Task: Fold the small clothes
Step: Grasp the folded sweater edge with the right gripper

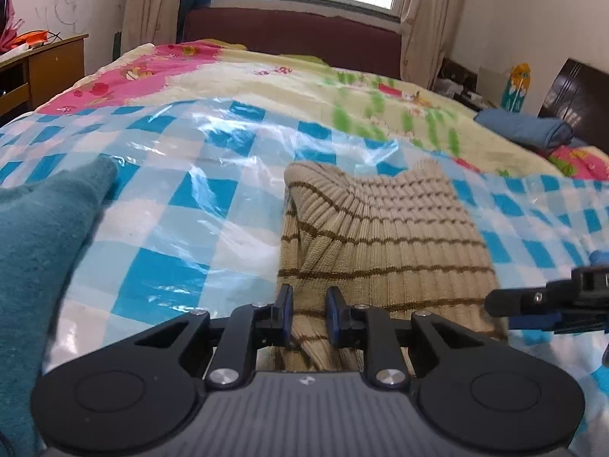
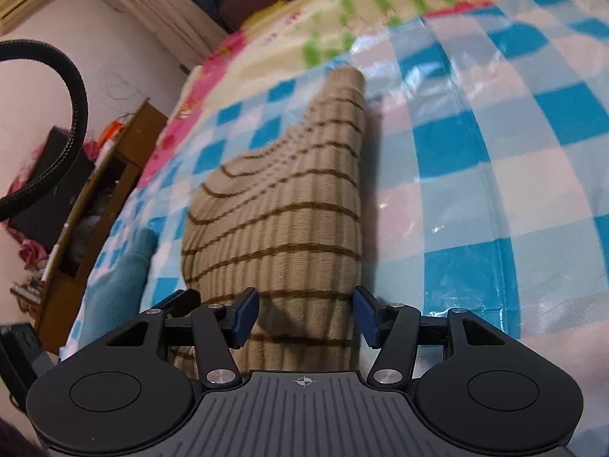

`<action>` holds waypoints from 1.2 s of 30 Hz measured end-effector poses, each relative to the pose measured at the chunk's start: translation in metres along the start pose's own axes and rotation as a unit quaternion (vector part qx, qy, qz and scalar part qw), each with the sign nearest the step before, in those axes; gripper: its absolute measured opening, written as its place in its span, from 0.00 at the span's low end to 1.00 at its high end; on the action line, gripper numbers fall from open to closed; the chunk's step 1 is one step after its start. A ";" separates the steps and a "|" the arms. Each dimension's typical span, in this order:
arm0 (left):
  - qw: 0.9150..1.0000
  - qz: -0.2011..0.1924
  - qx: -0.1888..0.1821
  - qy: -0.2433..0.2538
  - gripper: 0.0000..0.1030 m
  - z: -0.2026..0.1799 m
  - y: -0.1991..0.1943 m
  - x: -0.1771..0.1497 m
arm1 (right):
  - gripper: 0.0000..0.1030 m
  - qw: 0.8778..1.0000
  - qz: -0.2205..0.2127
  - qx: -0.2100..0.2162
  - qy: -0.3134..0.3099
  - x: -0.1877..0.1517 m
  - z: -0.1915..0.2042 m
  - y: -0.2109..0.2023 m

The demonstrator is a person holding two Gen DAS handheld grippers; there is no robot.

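Observation:
A beige knit garment with thin brown stripes (image 1: 380, 228) lies lengthwise on the blue-and-white checked plastic sheet (image 1: 171, 198) that covers the bed. My left gripper (image 1: 310, 312) sits at the garment's near end, its jaws narrow, with a ridge of the knit filling the gap between the blue pads. My right gripper (image 2: 306, 318) is open over the same garment (image 2: 285, 198), whose near end lies between its wide-spread fingers; the right pad stands clear of it. In the left wrist view the right gripper's finger (image 1: 533, 301) reaches in from the right edge.
A teal garment (image 1: 38, 251) lies on the sheet to the left, also in the right wrist view (image 2: 121, 266). Beyond the sheet spreads a floral bedspread (image 1: 285, 80). A wooden desk (image 1: 49, 64) stands left of the bed, a folded blue cloth (image 1: 521, 129) far right. A black cable (image 2: 72, 87) loops left.

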State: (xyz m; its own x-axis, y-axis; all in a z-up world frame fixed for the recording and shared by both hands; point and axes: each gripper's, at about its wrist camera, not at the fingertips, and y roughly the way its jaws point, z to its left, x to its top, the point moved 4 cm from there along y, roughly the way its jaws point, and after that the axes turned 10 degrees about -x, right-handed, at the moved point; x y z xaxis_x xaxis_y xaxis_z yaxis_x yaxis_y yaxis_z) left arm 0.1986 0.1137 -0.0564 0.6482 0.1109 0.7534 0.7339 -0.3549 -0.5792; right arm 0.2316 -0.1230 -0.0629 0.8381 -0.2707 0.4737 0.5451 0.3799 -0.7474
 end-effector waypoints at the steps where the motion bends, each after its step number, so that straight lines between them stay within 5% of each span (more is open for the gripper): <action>1: 1.000 -0.004 -0.007 -0.008 0.26 0.002 -0.004 0.001 | 0.53 1.000 0.001 0.005 -0.004 -0.002 0.001 -0.002; 10: 0.999 -0.008 -0.040 -0.029 0.33 0.003 -0.010 0.003 | 0.55 1.000 0.017 0.022 0.013 -0.008 0.000 0.009; 12: 0.999 -0.005 -0.047 -0.026 0.46 0.000 -0.009 0.004 | 0.58 0.999 0.012 0.028 0.015 -0.007 -0.003 0.004; 16: 1.000 0.005 -0.009 -0.028 0.47 0.005 0.003 0.002 | 0.59 0.999 0.028 0.028 0.016 -0.007 -0.005 0.013; 26: 0.997 0.044 -0.032 -0.047 0.51 0.008 0.021 -0.009 | 0.71 0.999 0.029 0.044 -0.004 -0.010 0.006 0.035; 28: 0.997 0.051 -0.041 -0.050 0.50 0.004 0.021 -0.012 | 0.57 0.999 0.029 0.042 -0.004 -0.011 0.006 0.034; 30: 0.996 0.063 -0.050 -0.045 0.49 -0.003 0.021 -0.017 | 0.32 0.998 0.040 0.042 0.005 -0.013 0.000 0.032; 36: 0.990 0.088 -0.097 -0.046 0.46 -0.043 0.013 -0.036 | 0.24 0.998 0.042 0.042 0.019 -0.021 -0.021 -0.006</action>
State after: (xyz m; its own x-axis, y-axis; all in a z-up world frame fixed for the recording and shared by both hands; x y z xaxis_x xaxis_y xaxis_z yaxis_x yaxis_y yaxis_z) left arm 0.1760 0.0649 -0.0774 0.7843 0.1122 0.6101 0.5616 -0.5462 -0.6215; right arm 0.2098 -0.1381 -0.0779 0.8805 -0.2679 0.3910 0.4738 0.4760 -0.7409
